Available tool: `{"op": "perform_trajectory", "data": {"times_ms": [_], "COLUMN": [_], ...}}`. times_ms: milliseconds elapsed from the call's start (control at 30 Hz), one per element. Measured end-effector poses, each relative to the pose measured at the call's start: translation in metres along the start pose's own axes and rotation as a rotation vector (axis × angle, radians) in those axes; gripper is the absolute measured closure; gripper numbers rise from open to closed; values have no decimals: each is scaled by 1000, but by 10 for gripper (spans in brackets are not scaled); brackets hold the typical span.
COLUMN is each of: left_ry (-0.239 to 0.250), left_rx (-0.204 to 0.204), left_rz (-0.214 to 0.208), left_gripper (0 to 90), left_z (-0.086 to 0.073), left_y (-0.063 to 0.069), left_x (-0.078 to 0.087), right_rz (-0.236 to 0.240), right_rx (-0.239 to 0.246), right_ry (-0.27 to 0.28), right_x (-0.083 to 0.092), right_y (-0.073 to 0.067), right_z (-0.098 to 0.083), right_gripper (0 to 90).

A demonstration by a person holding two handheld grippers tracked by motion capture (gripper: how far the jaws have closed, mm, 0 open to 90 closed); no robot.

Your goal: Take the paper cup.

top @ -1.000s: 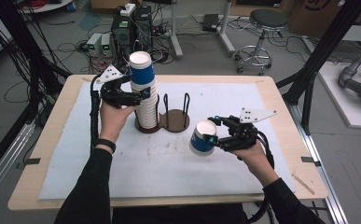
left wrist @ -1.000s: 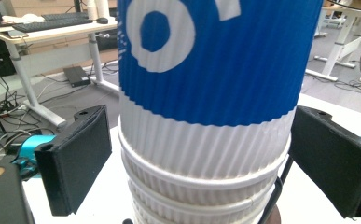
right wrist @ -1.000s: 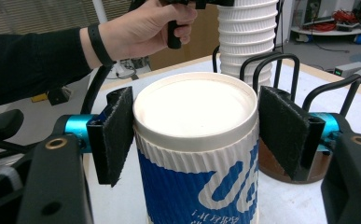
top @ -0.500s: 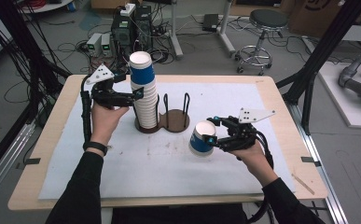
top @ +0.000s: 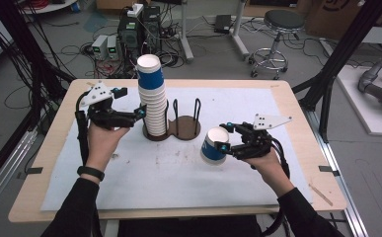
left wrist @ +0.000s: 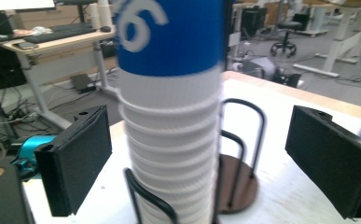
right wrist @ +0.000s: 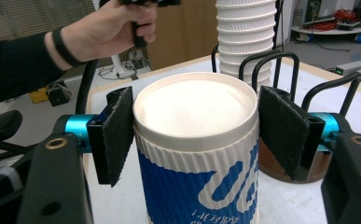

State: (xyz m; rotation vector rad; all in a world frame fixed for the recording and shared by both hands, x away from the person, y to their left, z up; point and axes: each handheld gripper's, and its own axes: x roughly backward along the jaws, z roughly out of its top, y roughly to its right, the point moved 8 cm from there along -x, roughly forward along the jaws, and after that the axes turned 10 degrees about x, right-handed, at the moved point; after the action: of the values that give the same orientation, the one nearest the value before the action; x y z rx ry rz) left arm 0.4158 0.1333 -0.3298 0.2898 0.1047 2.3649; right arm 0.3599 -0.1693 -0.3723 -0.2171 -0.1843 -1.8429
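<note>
Table point(top: 297, 113): carrying the cup holder point(top: 184, 127) near its middle.
Cup stack point(top: 152, 96): standing upright in the holder's left ring.
Left gripper point(top: 140, 112): hanging wide open just left of the stack, gripping nothing.
Right gripper point(top: 221, 137): sitting right of the holder, jaws clasping a single blue-and-white cup point(top: 212, 146).

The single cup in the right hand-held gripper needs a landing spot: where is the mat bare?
Bare mat runs along the near edge between the forearms, and at the far right corner behind the right hand-held gripper. It is crowded mid-table: the cup stack, the wire holder, the left hand-held gripper and the held cup.
</note>
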Motion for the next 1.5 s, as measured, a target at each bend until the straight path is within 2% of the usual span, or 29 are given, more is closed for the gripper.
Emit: {"op": "perform_trajectory", "data": {"times_ms": [133,267,433,633,867,967,1033,1133,1333,1500], "left_ry": [-1,6,-6,-15,-25,-44,-46,-67,-62,-60], "left_rx": [5,-11,-7,0,-6,-29,-21,-50,-34,-42], "left_rz": [-36,-69,-94,-106,-140,-154,-177,-183,-199,-207], "left_gripper": [71,71,71,71,71,71,71,71,71,71], "left_z": [-17,-34,-53,-68,-78,-83,-87,-92,-96,-97], "left_y": [20,39,52,59,70,75,78,82,80,82], "left_x": [7,12,13,12,9,7,5,4,4,3], "right_rz": [-4,-5,-1,-2,-6,-11,-16,-22,-28,-32], "right_rx": [0,-2,1,2,3,3,3,2,1,1], "right_ry": [4,5,2,-4,-15,-12,-13,-16,-16,-22], "right_x": [1,1,0,0,-1,-1,-1,-2,-4,-3], "right_y": [0,0,0,-1,-2,-2,-1,1,4,4], "right_z": [1,1,0,0,-4,-5,-6,-8,-9,-9], "right_gripper": [302,302,302,302,302,302,302,302,302,302]}}
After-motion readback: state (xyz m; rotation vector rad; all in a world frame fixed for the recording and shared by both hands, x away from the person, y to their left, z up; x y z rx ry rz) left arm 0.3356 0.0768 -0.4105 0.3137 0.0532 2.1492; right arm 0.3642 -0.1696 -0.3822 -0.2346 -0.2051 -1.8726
